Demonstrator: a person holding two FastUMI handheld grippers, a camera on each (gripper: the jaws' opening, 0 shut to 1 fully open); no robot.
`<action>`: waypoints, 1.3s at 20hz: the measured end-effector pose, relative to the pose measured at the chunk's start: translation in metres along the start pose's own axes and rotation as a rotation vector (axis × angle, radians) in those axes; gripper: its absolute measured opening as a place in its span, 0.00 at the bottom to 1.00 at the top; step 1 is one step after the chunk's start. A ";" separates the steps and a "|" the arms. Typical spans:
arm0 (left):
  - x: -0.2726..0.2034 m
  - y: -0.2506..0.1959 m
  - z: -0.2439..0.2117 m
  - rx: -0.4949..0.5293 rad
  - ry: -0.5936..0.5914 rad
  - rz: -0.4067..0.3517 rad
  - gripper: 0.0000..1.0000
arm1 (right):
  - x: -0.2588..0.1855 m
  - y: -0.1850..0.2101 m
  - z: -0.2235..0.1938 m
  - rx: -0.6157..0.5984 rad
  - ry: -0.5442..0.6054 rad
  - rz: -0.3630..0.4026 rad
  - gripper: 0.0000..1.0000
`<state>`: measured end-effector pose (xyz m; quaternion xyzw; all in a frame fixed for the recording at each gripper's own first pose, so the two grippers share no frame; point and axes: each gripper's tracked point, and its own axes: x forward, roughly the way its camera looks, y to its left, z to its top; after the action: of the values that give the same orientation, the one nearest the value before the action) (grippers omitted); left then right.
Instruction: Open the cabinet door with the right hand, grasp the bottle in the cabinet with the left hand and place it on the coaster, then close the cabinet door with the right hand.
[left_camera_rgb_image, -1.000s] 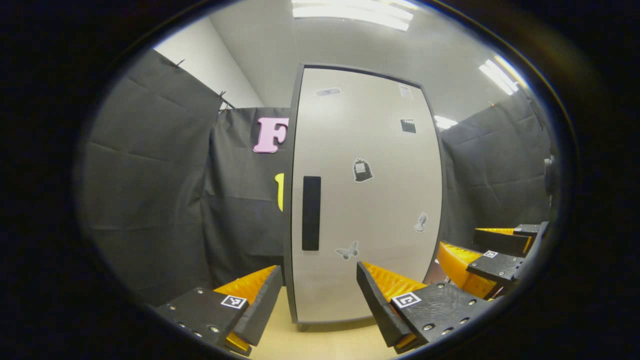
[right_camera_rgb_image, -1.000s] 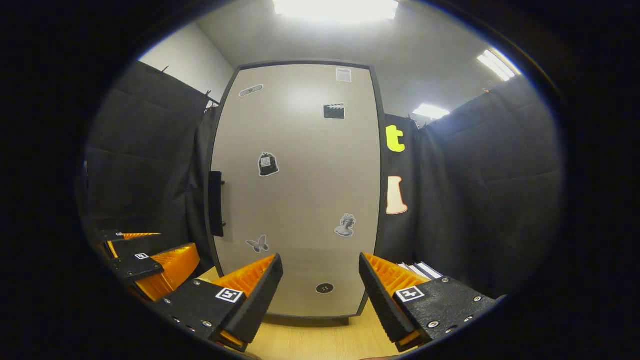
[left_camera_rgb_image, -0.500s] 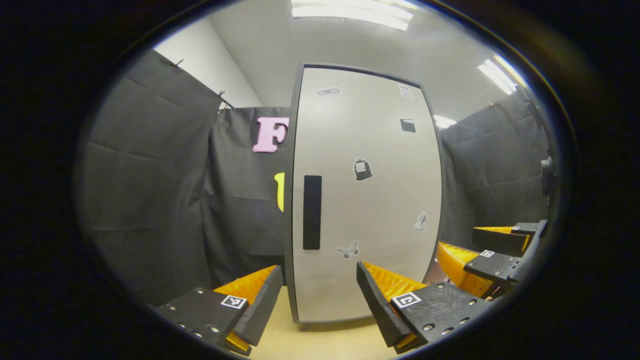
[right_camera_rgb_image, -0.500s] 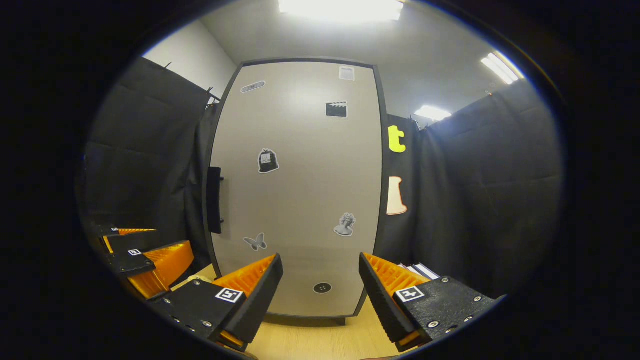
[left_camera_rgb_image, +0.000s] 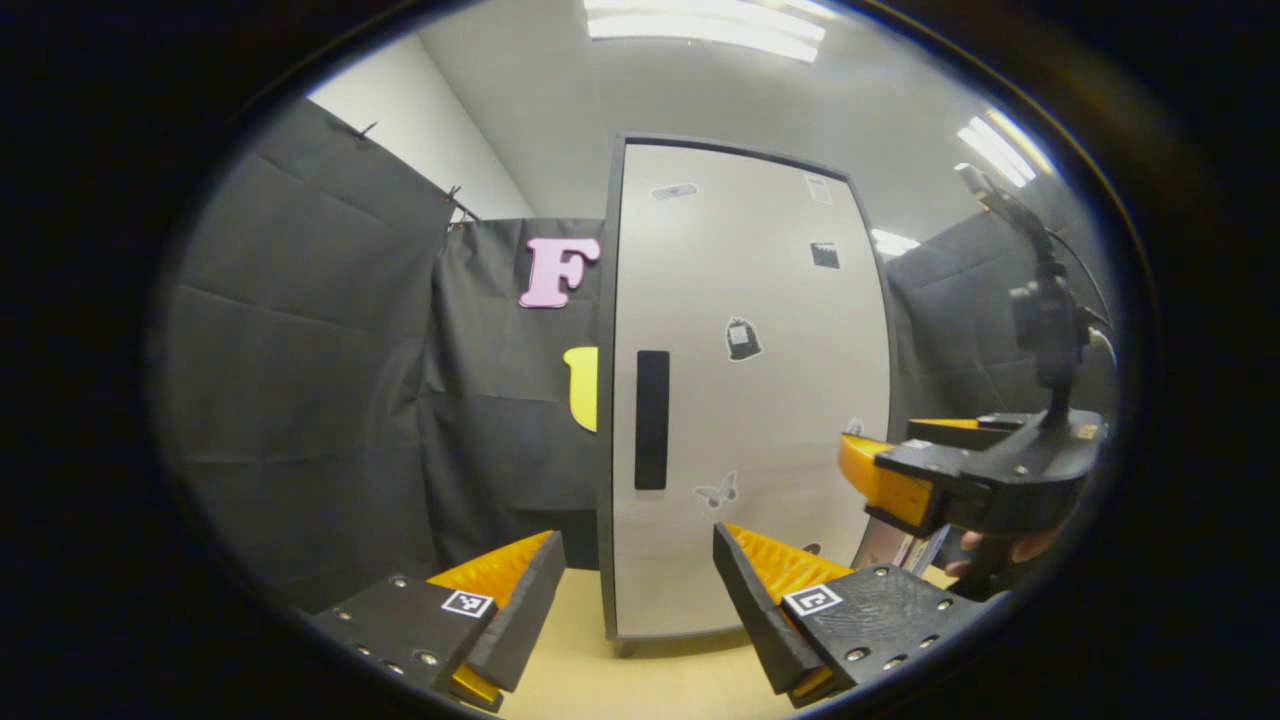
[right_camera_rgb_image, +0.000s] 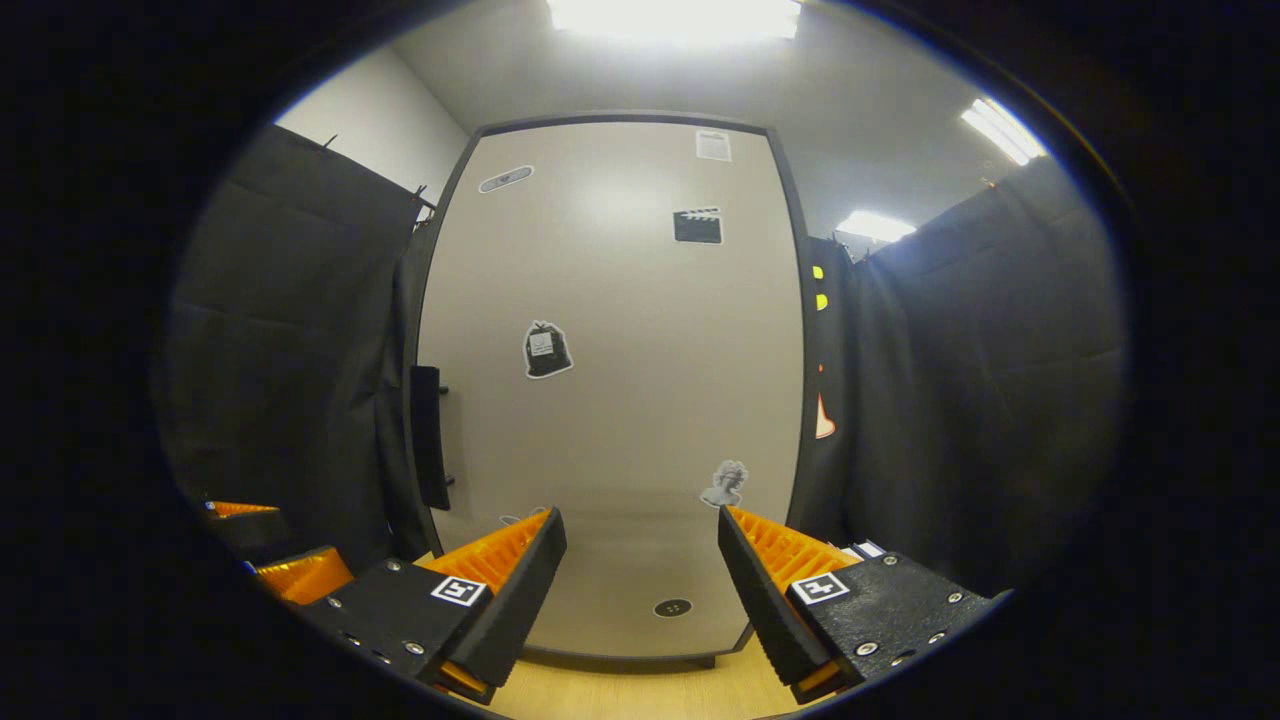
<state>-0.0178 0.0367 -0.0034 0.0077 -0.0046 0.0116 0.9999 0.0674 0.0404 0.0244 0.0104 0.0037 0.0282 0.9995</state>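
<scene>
Still ahead of us in the left gripper view, the cabinet door (left_camera_rgb_image: 760, 400) is closed, so the bottle stays hidden behind it and we cannot say where inside it stands. Our left gripper (left_camera_rgb_image: 640, 590) has its fingers apart and empty, low before the door's bottom edge, with the handle (left_camera_rgb_image: 652, 420) above and ahead of it. The right gripper (left_camera_rgb_image: 900, 480) sits off to the side, near the door's far edge; its spread is hard to judge from here.

From the right gripper view, the right gripper (right_camera_rgb_image: 640, 590) is spread wide, holding nothing, facing the door's middle, while the handle (right_camera_rgb_image: 428, 436) lies well off to its left. We judge the risk is a missed or glancing grab: approaching straight on, the fingers would meet flat panel and push the cabinet rather than hook the handle.
</scene>
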 end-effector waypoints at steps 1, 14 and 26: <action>-0.006 0.003 -0.002 0.000 0.000 0.003 0.89 | 0.006 0.013 0.002 0.000 0.006 0.030 0.95; -0.080 0.104 -0.034 0.001 0.081 0.259 0.88 | 0.062 0.143 0.008 0.020 0.028 0.222 0.96; -0.096 0.119 -0.040 -0.013 0.087 0.308 0.89 | 0.094 0.174 -0.021 -0.107 0.109 0.330 0.37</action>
<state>-0.1164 0.1538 -0.0424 0.0000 0.0376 0.1652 0.9855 0.1508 0.2196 0.0059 -0.0442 0.0548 0.1927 0.9787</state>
